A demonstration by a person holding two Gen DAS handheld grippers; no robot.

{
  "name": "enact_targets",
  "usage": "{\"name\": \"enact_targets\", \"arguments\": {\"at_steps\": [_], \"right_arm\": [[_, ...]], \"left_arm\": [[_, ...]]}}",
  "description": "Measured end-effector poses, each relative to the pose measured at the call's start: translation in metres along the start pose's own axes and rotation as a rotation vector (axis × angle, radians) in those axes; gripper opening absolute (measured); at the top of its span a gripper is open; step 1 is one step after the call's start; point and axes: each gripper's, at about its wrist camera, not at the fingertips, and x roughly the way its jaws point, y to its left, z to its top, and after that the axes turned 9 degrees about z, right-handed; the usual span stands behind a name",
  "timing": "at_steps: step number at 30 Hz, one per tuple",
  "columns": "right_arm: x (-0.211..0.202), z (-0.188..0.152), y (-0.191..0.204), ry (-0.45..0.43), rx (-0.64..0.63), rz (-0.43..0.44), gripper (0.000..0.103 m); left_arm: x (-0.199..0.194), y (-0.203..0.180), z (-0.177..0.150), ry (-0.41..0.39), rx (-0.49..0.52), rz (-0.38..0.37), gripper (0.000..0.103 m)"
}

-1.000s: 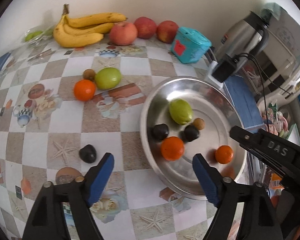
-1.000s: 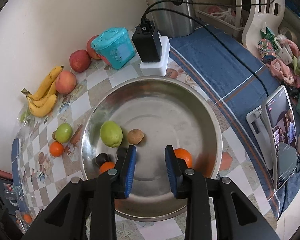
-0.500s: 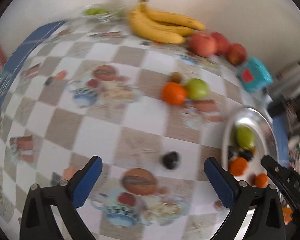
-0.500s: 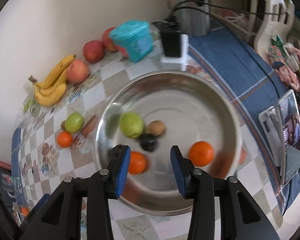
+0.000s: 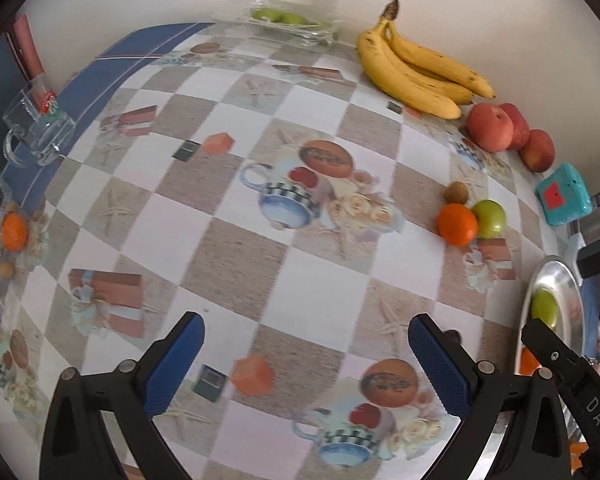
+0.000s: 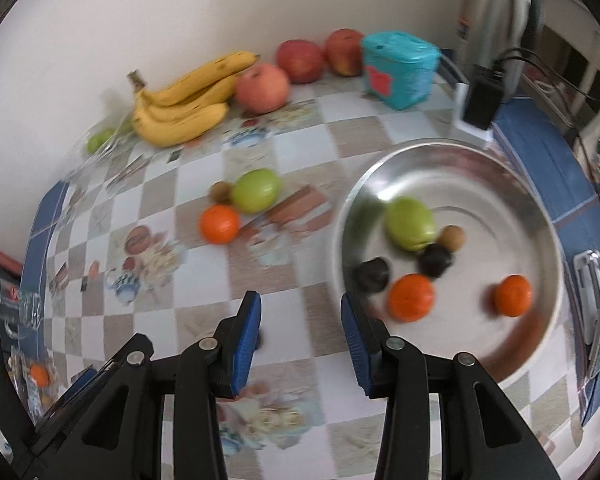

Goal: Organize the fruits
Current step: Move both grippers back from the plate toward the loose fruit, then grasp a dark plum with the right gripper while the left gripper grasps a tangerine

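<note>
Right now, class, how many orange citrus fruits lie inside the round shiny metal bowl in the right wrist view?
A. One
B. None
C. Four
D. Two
D: the round shiny metal bowl holds two orange citrus fruits, one near its front edge and one to the right of that, alongside a green fruit, two dark fruits and a small brown one.

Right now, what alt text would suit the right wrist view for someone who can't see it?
Two open blue-padded fingers hover over a checkered tablecloth beside a round steel bowl holding small oranges, green and dark fruits. Yellow bananas and red apples line the wall.
</note>
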Motion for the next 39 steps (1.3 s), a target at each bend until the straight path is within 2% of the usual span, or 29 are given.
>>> {"name": "enact_targets", "arguments": {"at_steps": [5,12,18,24,30,32,36,39], "right_arm": [[0.011,-0.002,0.021,0.022,-0.023,0.021,0.043],[0.032,-0.007,0.041,0.069,-0.075,0.008,0.043],[0.058,-0.014,0.043,0.122,-0.097,-0.042,0.043],[0.075,-0.020,0.043,0.150,-0.127,-0.098,0.043],[0.081,-0.026,0.047,0.141,-0.168,-0.134,0.043],[0.081,-0.027,0.049,0.134,-0.181,-0.147,0.041],[0.081,-0.029,0.048,0.135,-0.191,-0.151,0.028],[0.079,-0.030,0.046,0.131,-0.184,-0.140,0.027]], "left_arm": [[0.005,0.018,0.006,0.011,-0.032,0.006,0.103],[0.020,0.032,0.008,0.044,-0.069,0.006,0.103],[0.040,0.030,0.004,0.100,-0.064,0.027,0.103],[0.042,0.029,0.004,0.097,-0.060,0.023,0.103],[0.042,0.028,0.005,0.094,-0.061,0.020,0.103],[0.041,0.028,0.005,0.089,-0.058,0.017,0.103],[0.038,0.026,0.005,0.084,-0.052,0.012,0.103],[0.036,0.024,0.005,0.077,-0.047,0.009,0.103]]}}
